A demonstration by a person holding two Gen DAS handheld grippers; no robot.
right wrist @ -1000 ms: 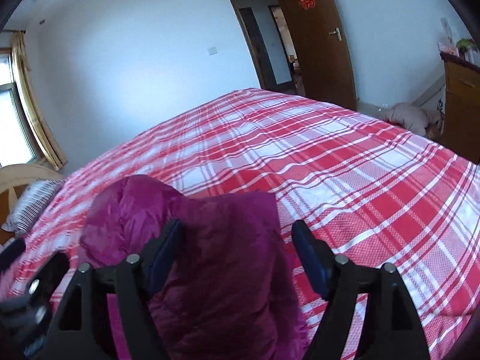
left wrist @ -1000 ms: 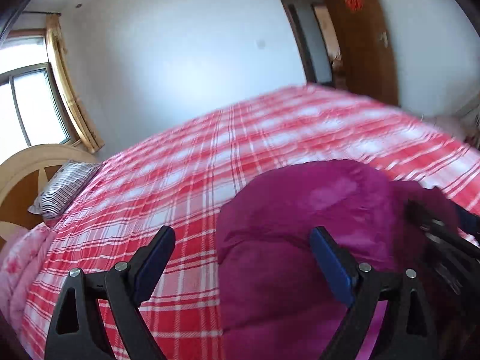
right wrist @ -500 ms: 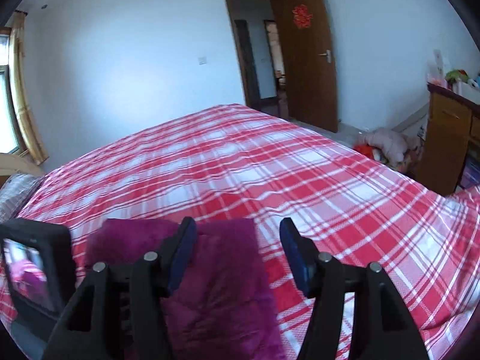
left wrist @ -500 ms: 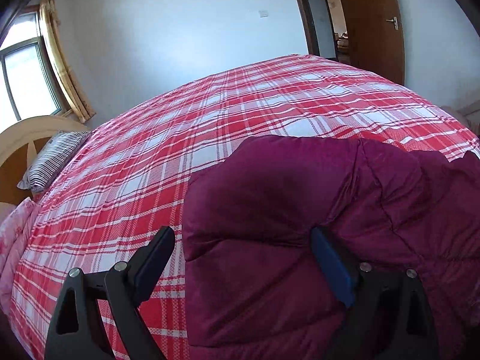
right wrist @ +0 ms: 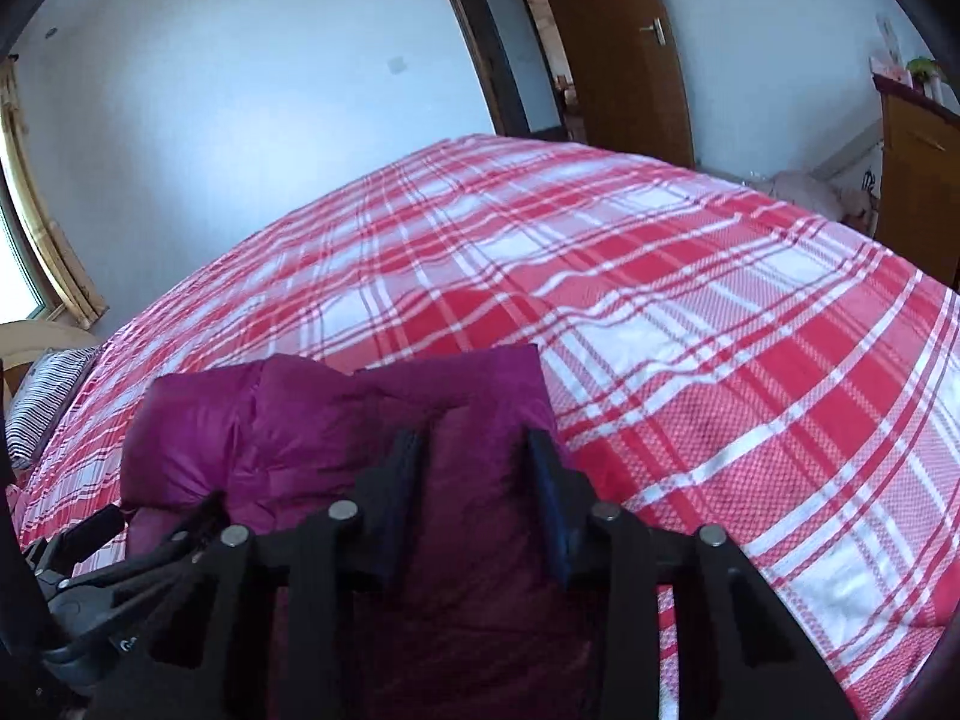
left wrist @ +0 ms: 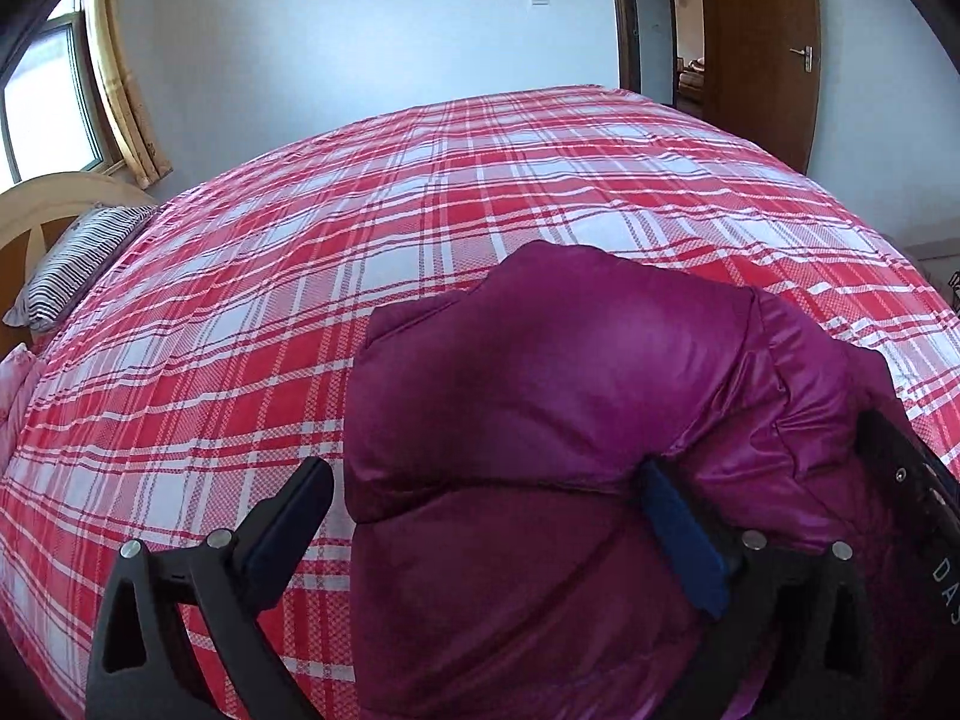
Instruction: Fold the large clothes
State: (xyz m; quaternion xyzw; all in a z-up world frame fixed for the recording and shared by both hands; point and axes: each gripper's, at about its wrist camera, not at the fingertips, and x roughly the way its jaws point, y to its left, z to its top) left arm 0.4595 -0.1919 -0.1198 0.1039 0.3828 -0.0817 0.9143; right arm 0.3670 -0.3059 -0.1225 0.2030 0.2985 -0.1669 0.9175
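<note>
Two grippers were seen: left gripper opening wide, empty; right gripper closing around the puffy jacket, which could have slipped free unclamped.

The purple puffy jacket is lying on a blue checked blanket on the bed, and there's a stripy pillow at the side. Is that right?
Not quite. The blanket is red and white checked, not blue, as the left wrist view shows plainly. The rest holds: the purple puffy jacket lies on it, and a stripy pillow sits at the side.
</note>
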